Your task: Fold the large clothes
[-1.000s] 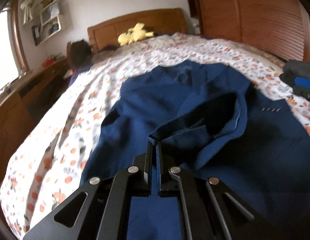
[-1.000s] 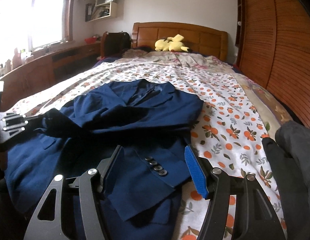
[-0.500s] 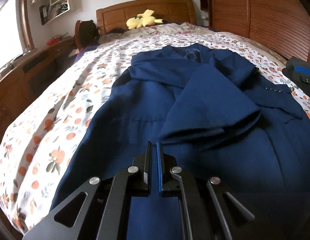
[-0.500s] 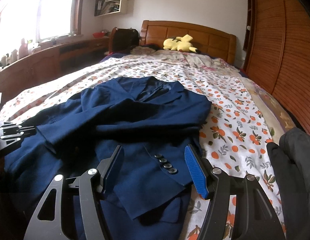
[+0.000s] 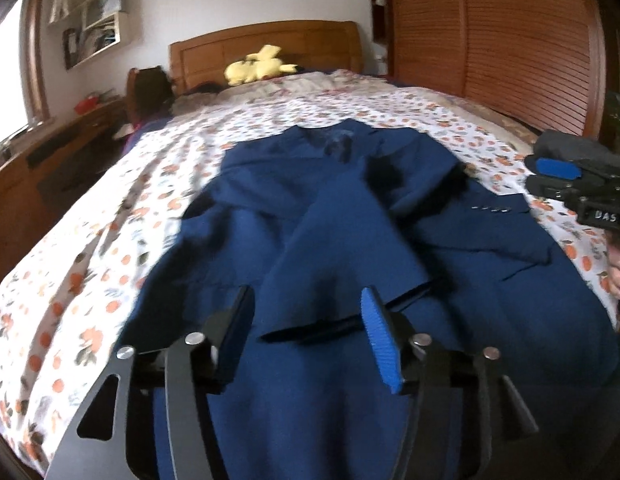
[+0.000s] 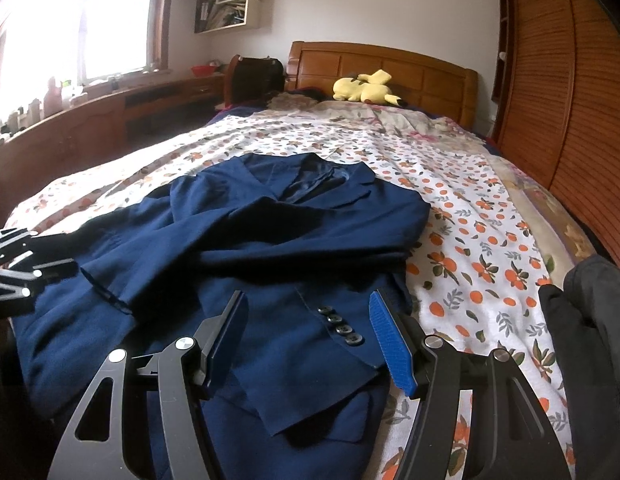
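A navy blue suit jacket (image 5: 350,220) (image 6: 290,240) lies front up on the floral bedsheet (image 5: 90,260), both sleeves folded in across its body. My left gripper (image 5: 306,300) hovers just above the cuff of the left sleeve (image 5: 310,320). Its jaws are opening, and the pads stand apart from the cloth with the cuff lying loose below them. It also shows at the left edge of the right wrist view as the left gripper (image 6: 14,268). My right gripper (image 6: 308,300) stays open above the buttoned cuff (image 6: 342,328), holding nothing, and appears as the right gripper (image 5: 570,184).
A yellow plush toy (image 6: 364,88) rests against the wooden headboard (image 6: 390,64). A slatted wooden wardrobe (image 5: 510,40) lines the right side, and a desk (image 6: 110,112) runs under the window on the left. Dark clothing (image 6: 590,320) lies at the bed's right edge.
My left gripper was shut on the sleeve, carried it across the jacket and laid it down. Its jaws have now parted and it has drawn back. The right gripper has stayed put.
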`<control>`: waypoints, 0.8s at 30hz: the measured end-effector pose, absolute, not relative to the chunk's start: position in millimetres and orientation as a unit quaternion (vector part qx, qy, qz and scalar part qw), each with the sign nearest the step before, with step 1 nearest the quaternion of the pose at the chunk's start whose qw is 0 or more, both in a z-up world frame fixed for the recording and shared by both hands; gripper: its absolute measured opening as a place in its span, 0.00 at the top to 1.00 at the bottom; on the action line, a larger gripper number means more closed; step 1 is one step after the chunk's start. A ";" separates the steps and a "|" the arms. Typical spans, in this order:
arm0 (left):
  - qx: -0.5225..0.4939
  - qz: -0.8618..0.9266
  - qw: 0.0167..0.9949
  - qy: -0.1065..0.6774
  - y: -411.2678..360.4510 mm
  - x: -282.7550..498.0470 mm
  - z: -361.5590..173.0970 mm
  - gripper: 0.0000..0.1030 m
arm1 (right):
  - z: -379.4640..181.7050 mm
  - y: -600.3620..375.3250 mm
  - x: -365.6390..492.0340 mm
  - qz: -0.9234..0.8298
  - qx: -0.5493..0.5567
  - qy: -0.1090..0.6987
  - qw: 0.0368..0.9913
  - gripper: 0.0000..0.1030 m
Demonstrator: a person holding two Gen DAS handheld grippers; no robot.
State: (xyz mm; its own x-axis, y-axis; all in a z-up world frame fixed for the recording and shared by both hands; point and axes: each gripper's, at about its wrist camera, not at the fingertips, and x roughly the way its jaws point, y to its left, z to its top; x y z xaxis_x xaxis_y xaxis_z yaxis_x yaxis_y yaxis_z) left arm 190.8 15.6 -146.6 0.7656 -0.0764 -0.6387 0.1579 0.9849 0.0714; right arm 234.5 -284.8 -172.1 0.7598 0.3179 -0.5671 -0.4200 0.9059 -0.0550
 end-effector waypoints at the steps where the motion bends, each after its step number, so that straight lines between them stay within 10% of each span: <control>1: 0.063 -0.069 0.937 0.337 7.5 193.1 -147.3 0.43 | -172.3 -284.9 235.3 0.197 -0.090 0.285 0.934 0.41; 12: 0.127 -0.108 0.918 0.360 -60.5 222.1 -177.2 0.41 | -170.7 -288.4 233.7 0.198 -0.088 0.282 0.935 0.41; 17: 0.123 -0.110 0.913 0.373 -49.2 230.9 -179.6 0.96 | -170.9 -289.0 233.2 0.198 -0.088 0.282 0.934 0.41; 24: 0.082 -0.064 0.937 0.332 5.6 235.1 -138.0 0.97 | -171.7 -288.1 233.1 0.198 -0.089 0.283 0.934 0.41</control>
State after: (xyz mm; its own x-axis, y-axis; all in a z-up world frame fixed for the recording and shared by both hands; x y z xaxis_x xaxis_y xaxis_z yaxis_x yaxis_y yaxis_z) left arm 235.2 5.6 -138.0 0.7713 -0.0645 -0.6332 0.1740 0.9783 0.1123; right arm 233.1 -288.1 -171.7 0.7619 0.3188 -0.5638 -0.4195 0.9061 -0.0544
